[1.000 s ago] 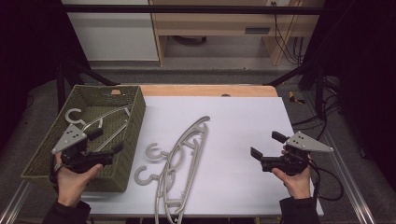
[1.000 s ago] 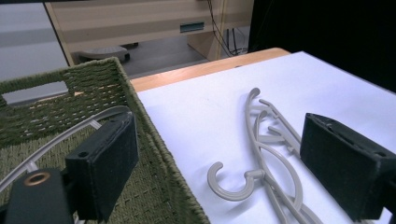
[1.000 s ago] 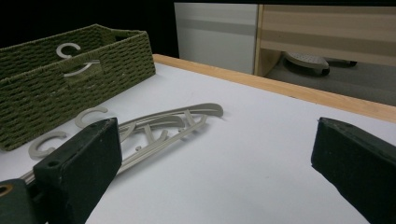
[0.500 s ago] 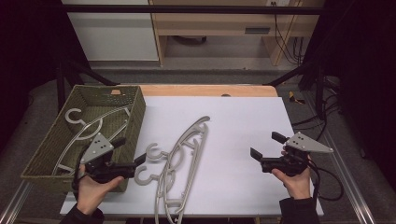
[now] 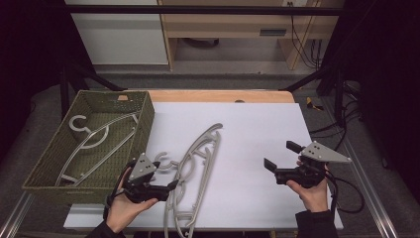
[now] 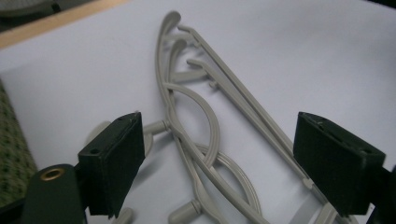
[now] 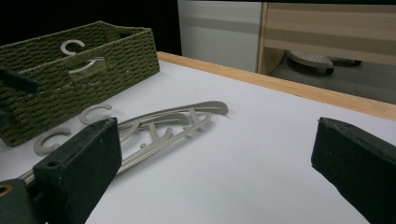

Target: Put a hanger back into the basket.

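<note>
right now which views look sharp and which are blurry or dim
High view: the white table is evenly lit, the surroundings fall to near black, and detail is soft. Left gripper view: the grey hangers are fairly sharp with soft shadows, while the near jaws blur. Right gripper view: the green woven basket is clear, and the close jaws are dark and out of focus.

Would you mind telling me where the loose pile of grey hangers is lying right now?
In the high view, the grey hangers lie on the white table, just right of the green basket, with the left gripper at their hooks.
</note>
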{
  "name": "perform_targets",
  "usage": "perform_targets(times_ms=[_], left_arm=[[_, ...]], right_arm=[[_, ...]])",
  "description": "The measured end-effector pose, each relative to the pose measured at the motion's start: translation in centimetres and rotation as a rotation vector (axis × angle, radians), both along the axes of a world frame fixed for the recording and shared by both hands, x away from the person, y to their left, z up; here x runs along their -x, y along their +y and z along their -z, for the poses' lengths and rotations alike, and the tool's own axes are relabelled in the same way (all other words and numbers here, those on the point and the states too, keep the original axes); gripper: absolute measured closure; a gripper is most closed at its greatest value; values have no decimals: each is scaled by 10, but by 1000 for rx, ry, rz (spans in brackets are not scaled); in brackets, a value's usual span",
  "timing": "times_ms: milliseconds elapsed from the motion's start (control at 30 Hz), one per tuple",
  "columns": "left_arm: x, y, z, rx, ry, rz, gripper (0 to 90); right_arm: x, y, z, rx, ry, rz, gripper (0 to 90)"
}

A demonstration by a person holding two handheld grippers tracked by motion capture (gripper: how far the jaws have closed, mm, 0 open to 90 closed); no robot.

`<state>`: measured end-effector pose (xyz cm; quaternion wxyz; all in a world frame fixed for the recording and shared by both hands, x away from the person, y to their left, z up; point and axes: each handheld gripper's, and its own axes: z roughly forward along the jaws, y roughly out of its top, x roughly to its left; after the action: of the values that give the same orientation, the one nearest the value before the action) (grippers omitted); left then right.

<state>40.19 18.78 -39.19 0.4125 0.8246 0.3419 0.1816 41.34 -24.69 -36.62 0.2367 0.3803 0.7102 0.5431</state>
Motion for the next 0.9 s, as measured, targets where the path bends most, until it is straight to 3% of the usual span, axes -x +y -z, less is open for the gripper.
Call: perform_targets(times_ms=[67, 267, 333, 567, 900], left_arm=[[-4, -7, 11, -43, 33, 8, 212], [-12, -13, 30, -82, 100, -4, 293], [-17, -15, 40, -105, 130, -5, 383], [-22, -21, 53, -128, 172, -3, 505], [-26, -27, 64, -156, 200, -48, 533]], right_arm=[[-1, 1, 0, 2, 4, 3, 21], [-2, 3, 2, 6, 8, -2, 21], [-2, 4, 2, 5, 6, -2, 21], [-1, 3, 1, 9, 7, -6, 21], [-1, 3, 1, 3, 6, -8, 21]])
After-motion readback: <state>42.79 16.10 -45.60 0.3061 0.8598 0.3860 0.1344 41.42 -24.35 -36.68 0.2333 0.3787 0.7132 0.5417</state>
